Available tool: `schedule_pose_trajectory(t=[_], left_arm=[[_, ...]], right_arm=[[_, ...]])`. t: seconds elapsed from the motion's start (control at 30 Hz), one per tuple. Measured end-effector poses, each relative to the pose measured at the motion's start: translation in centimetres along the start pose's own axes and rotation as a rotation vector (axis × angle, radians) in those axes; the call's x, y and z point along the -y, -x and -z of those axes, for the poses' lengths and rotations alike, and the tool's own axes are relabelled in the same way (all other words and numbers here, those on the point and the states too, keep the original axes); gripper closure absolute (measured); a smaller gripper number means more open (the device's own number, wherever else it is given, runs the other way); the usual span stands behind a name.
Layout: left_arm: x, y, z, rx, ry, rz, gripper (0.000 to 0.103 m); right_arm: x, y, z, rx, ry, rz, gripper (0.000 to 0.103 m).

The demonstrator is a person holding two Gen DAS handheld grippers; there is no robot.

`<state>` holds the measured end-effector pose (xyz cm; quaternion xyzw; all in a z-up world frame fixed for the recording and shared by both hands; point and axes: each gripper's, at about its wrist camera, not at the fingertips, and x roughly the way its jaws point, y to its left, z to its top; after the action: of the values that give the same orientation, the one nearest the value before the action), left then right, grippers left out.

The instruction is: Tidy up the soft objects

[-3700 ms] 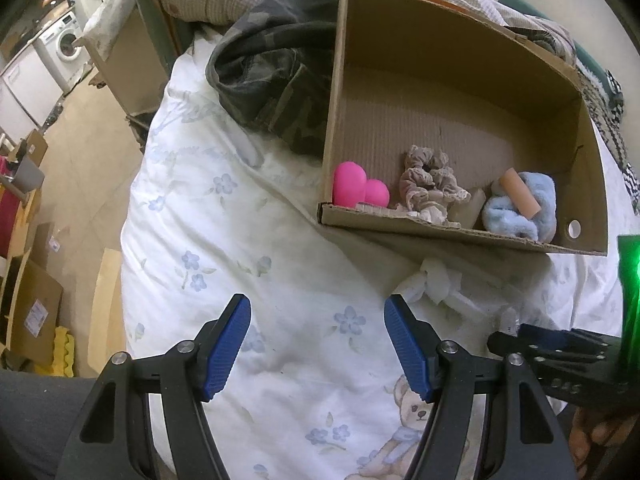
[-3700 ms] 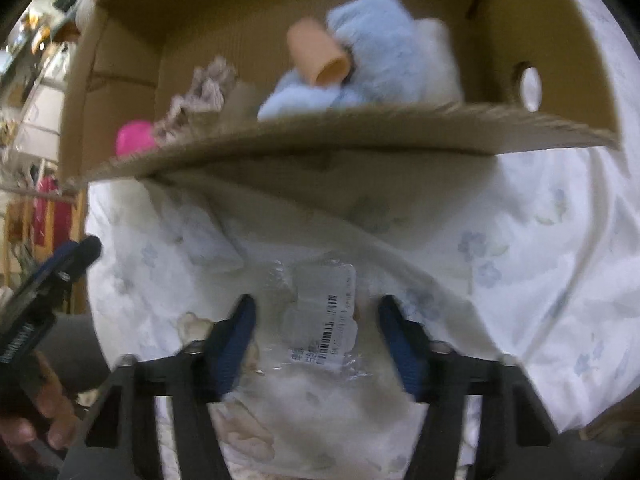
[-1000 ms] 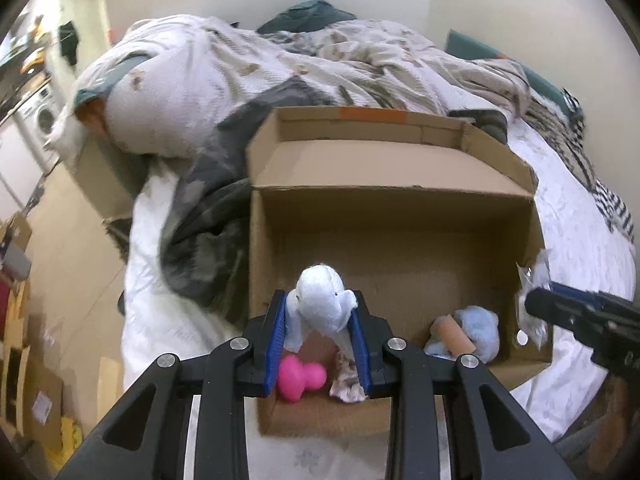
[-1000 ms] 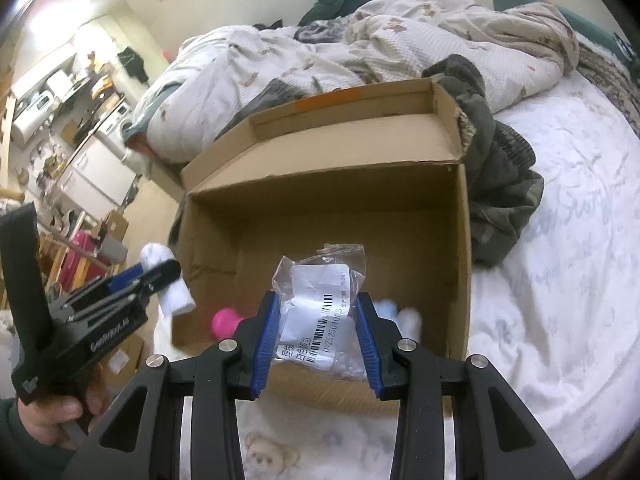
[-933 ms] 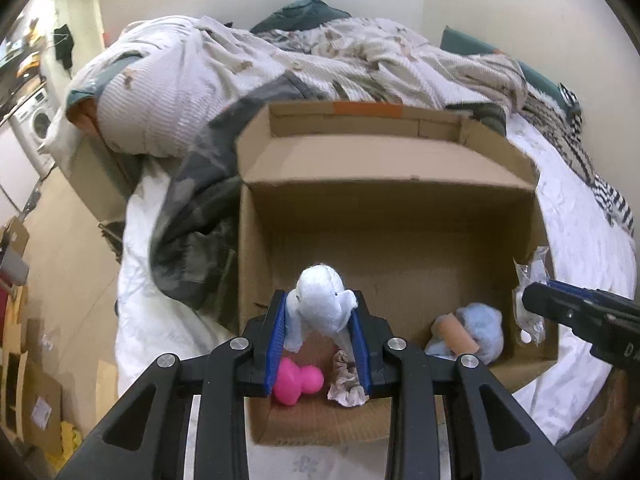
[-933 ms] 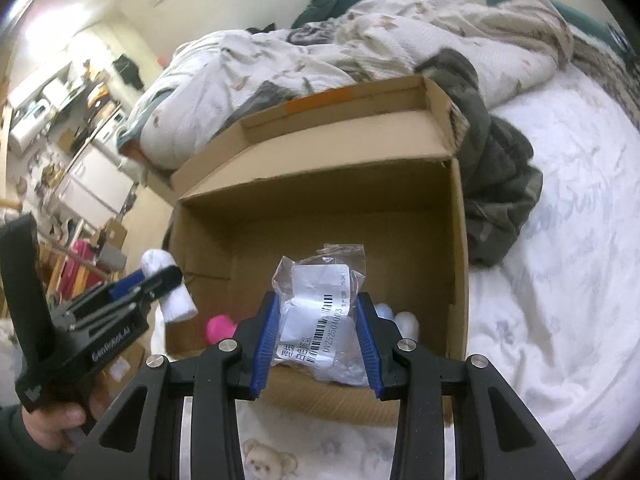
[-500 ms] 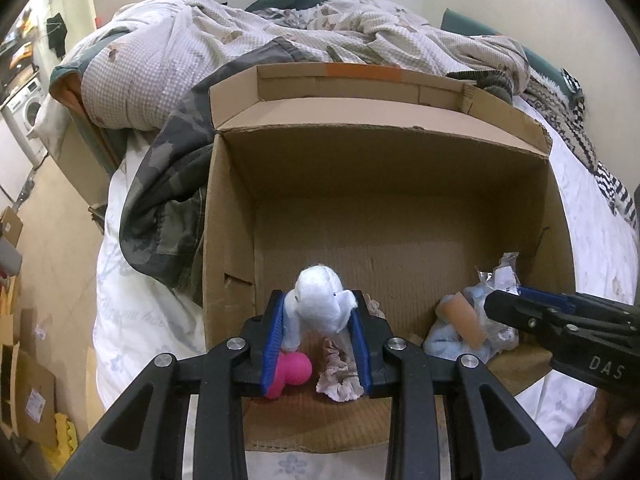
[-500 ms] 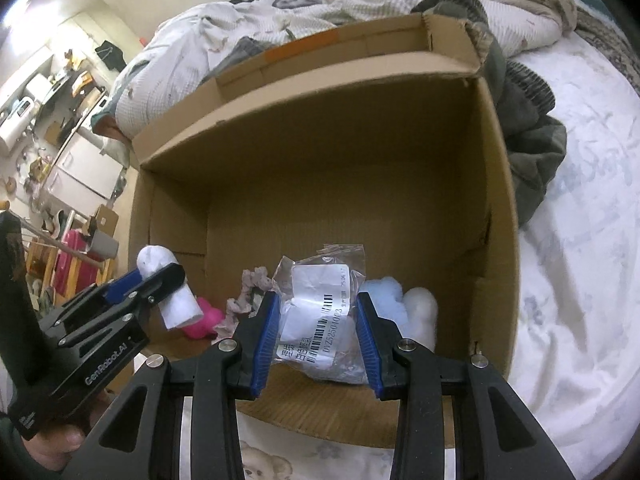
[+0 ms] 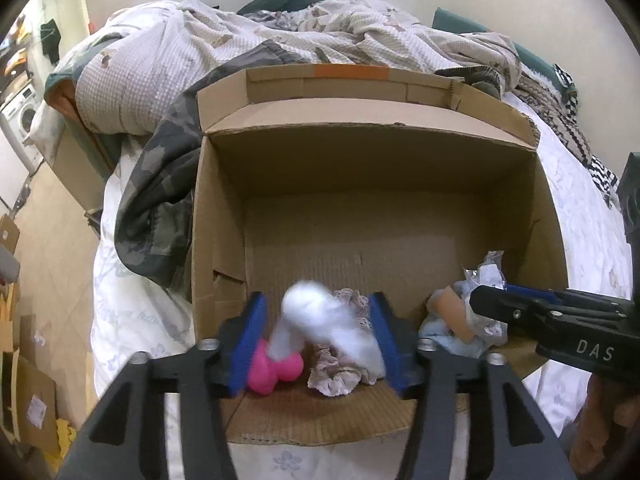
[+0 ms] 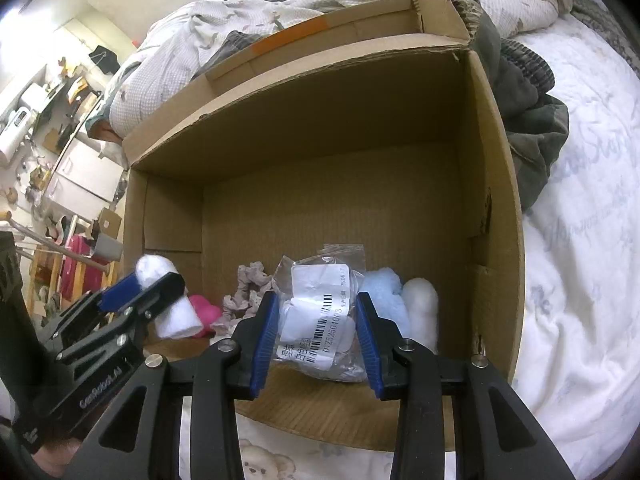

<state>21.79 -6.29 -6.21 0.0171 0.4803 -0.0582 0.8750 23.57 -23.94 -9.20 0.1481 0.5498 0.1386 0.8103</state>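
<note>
Over the cardboard box (image 9: 224,208), left gripper (image 9: 318,344) spread wide, blurred white roll (image 9: 324,324) loose between pads, right gripper (image 10: 316,336) clamped on labelled plastic bag (image 10: 320,316).

The cardboard box (image 9: 548,216) has bare floor toward its far wall; its near floor is crowded by the pink toy (image 9: 276,372), scrunchie (image 9: 332,376) and blue plush (image 10: 386,300).

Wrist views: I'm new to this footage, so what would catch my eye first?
The big open cardboard box on the bed. Over its near edge, the left hand-held gripper has opened around a blurred white soft roll, while the right hand-held gripper pinches a barcoded plastic bag.
</note>
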Motion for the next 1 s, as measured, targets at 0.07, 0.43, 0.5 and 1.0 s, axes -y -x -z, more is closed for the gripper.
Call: schedule_pose_trajectory(t=[0.07,0.43,0.5,1.0], left_arm=[[0.0,0.3,0.0,0.011,0.0,-0.01,0.036],[-2.0,2.4,-0.5,0.012,0.104,-0.004,0.036],[-2.4,3.3,-0.7,0.031,0.118,0.002,0.036],[-3.6,9.7,1.6,0.21,0.097,-0.064,0.035]], right_arm=[[-0.1,0.0,-0.2,0.001,0.0,-0.006,0.062],[-0.6,2.3,-0.3,0.09,-0.032,0.005,0.018],[-0.7,3.4,-0.2,0.136,-0.034,0.01,0.004],[-3.8,10.4,3.7,0.365,0.112,0.099,0.0]])
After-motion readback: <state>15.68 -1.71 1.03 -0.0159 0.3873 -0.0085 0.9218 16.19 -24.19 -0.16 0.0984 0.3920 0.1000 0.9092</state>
